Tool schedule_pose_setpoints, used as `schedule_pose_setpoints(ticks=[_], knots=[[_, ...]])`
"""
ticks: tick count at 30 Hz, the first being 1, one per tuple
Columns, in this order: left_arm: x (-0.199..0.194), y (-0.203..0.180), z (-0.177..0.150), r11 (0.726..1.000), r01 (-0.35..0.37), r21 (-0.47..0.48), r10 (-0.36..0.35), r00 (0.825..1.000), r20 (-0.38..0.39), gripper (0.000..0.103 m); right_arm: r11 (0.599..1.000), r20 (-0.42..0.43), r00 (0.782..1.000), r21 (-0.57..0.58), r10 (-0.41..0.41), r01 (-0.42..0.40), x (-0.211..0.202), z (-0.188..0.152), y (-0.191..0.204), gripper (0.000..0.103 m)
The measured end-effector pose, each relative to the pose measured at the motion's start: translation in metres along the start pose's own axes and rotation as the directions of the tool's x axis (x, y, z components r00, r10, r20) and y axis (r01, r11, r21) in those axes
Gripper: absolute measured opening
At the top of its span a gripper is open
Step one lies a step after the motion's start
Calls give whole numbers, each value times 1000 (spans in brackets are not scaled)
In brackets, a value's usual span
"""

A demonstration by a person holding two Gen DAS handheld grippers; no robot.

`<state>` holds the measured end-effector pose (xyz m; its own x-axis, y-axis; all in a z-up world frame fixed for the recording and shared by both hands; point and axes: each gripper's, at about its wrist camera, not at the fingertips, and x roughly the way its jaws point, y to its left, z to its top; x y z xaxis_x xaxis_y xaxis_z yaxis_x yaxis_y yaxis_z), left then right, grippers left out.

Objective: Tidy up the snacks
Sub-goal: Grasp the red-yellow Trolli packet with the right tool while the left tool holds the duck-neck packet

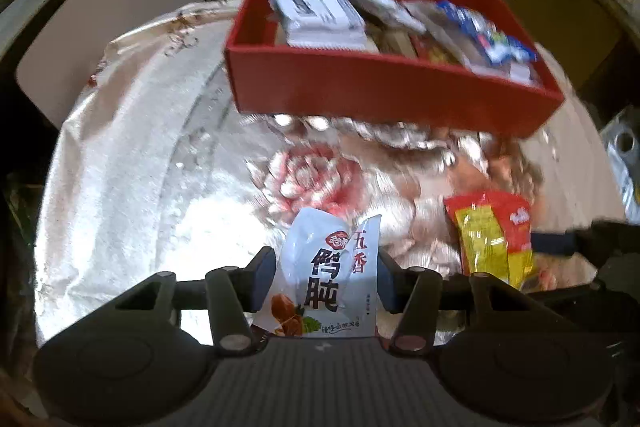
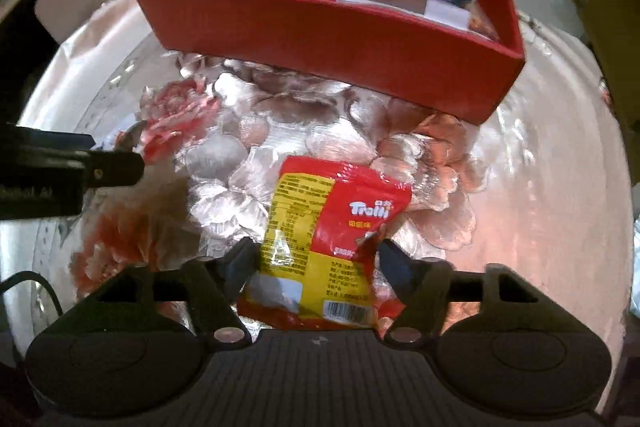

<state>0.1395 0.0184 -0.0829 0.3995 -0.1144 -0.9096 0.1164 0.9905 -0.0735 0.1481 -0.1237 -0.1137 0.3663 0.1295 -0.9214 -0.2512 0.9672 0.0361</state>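
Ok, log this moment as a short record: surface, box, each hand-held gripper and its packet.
surface: round table under a shiny flowered cover
box: red box, already holding several snack packets
left hand-held gripper: shut on white packet
right hand-held gripper: around red and yellow Trolli packet; grip unclear
loose on table: none seen besides those two packets
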Motion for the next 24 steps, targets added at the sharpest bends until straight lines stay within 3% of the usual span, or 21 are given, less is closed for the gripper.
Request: schedule_pose_setpoints(ticks=[1, 2, 5, 12, 14, 16, 20, 23, 24], knots=[[2, -2, -2, 1000, -3, 11, 3, 1000, -8, 46, 1000, 0, 1000, -15, -13, 13, 3, -1, 4, 91], [5, -4, -4, 1000, -7, 22, 7, 1000, -18, 46, 999, -13, 999, -34, -35, 34, 9, -2, 8, 103], [10, -4, -8, 999, -15, 32, 16, 999, -29, 47, 1000, -8, 1000, 20, -16, 16, 14, -3, 2, 103], [17, 4, -19, 997, -53, 59, 55, 998, -36, 49, 1000, 42, 999, -11, -27, 27, 13, -12, 7, 103], [17, 5, -23, 995, -65, 69, 67, 997, -23, 55, 999, 36, 999, -36, -16, 17, 11, -14, 6, 103], [19, 6, -25, 993, -99, 67, 100, 995, -14, 77, 999, 19, 1000, -51, -2, 3, 10, -11, 4, 103], [26, 20, -26, 994, -104, 30, 104, 994, -20, 98, 999, 13, 999, -2, -41, 41, 5, -10, -8, 102], [26, 20, -25, 995, -101, 16, 101, 995, -20, 92, 998, 30, 997, -4, -69, 69, 7, -10, -3, 100], [24, 17, -25, 995, -96, 18, 96, 995, -16, 82, 998, 33, 997, -9, -66, 67, 6, -9, -1, 97]])
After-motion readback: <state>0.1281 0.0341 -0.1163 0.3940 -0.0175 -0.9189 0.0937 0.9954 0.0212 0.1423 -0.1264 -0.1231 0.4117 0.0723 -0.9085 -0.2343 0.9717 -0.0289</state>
